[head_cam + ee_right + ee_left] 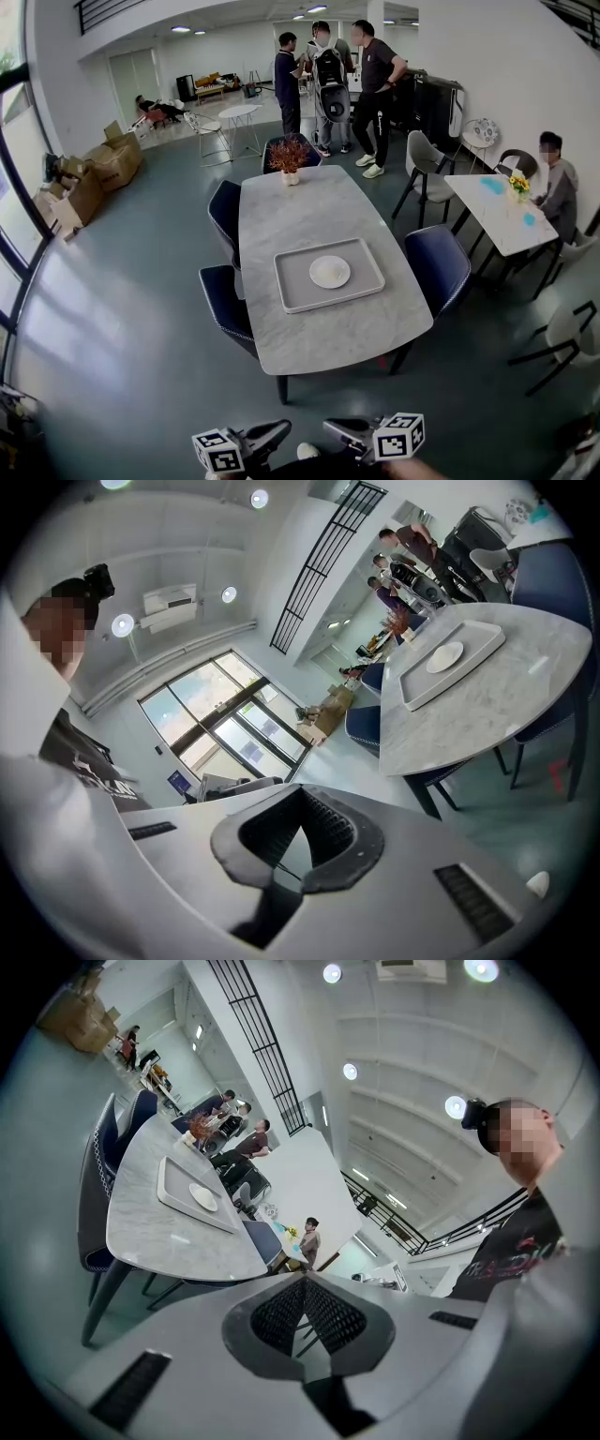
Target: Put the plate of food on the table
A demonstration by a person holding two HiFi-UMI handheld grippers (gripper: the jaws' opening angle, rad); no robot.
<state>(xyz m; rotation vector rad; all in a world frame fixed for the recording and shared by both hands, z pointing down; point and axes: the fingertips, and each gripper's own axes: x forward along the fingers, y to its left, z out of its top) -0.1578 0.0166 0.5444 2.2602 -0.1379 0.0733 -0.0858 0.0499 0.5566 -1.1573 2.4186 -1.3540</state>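
A white round plate point(329, 272) lies on a grey rectangular tray point(289, 284) in the middle of a long marble table point(323, 342). What is on the plate is too small to tell. Both grippers hang at the bottom of the head view, well short of the table's near end. My left gripper point(277, 432) and my right gripper point(337, 428) are shut and hold nothing. The left gripper view has the shut jaws point(305, 1283) below the table, with the plate point(202, 1196) far ahead. In the right gripper view the shut jaws point(300, 794) likewise sit far from the plate point(444, 657).
Navy chairs point(225, 305) flank the table on both sides point(436, 267). A potted plant point(289, 157) stands at its far end. Three people point(328, 80) stand beyond it. A person sits at a white side table point(497, 211) on the right. Cardboard boxes point(98, 173) lie at the left.
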